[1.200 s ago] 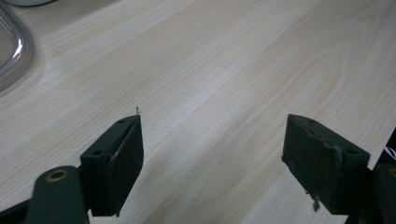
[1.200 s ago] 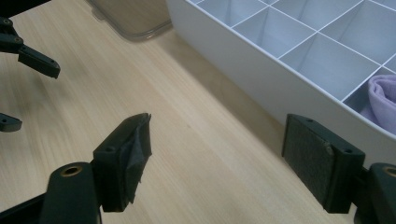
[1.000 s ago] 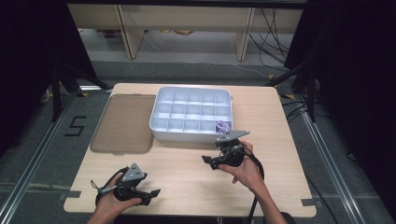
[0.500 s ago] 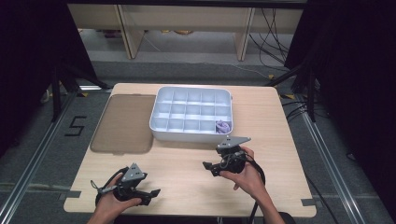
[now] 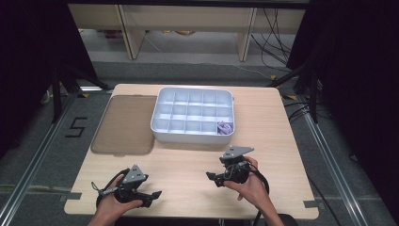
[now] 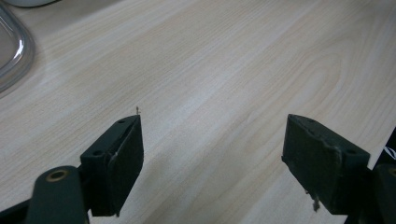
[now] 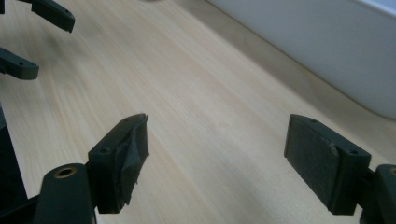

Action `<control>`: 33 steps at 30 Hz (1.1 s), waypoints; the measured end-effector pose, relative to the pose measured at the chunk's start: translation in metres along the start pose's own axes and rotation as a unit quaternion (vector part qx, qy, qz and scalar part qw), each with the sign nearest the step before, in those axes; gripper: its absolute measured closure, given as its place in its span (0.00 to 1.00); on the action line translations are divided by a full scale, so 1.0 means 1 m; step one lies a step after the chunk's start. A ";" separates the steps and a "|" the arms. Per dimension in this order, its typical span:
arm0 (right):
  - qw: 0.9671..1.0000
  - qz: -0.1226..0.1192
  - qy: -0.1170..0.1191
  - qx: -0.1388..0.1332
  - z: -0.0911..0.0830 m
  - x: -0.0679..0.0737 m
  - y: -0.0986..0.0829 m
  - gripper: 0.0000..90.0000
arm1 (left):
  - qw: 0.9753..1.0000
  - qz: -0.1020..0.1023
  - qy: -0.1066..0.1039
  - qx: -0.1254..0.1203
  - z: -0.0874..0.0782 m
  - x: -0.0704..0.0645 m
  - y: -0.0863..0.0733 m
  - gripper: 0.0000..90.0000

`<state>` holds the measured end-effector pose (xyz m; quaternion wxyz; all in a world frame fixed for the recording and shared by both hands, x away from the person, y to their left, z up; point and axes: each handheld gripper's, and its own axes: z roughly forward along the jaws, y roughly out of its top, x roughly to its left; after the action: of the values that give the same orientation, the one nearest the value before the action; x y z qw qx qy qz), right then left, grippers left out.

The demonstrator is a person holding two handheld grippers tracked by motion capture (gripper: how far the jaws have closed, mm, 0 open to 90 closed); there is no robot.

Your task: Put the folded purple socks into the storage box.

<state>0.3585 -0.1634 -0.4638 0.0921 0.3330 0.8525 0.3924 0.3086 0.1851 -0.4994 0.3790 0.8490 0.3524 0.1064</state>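
Note:
A white compartment tray (image 5: 162, 123) stands at the middle of the wooden table, and a small purple item (image 5: 224, 127) lies in its near right compartment. Held in a hand at the near right, my right gripper (image 5: 212, 178) is open, a short way in front of the tray. In the right gripper view its jaws (image 7: 217, 123) stand wide apart over bare wood, with the tray's white wall (image 7: 327, 42) just ahead. Near the table's front left edge, my left gripper (image 5: 153, 195) is also open. Its jaws (image 6: 215, 126) hold nothing.
A brown see-through lid (image 5: 124, 123) lies flat to the left of the tray; its rounded corner (image 6: 11, 46) shows in the left gripper view. The left gripper's black jaws (image 7: 28, 37) show in the right gripper view. Dark floor and cables surround the table.
My right gripper has drawn back from the tray's near right corner toward the front edge, leaving the purple item in its compartment. The left gripper has stayed put.

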 end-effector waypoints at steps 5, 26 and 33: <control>1.000 0.006 0.006 0.019 -0.001 0.004 -0.012 0.25 | 1.000 -0.001 0.000 0.001 0.000 0.000 0.000 0.22; 1.000 0.009 0.003 -0.005 -0.009 0.014 -0.039 0.19 | 1.000 0.002 -0.002 0.002 0.001 -0.002 0.000 0.22; 1.000 0.011 0.006 -0.013 -0.011 0.016 -0.045 0.19 | 1.000 0.007 0.001 0.005 0.002 -0.002 0.000 0.22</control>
<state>0.3192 -0.1815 -0.4877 0.0875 0.3389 0.8438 0.4067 0.3080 0.1830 -0.5004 0.3736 0.8532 0.3475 0.1082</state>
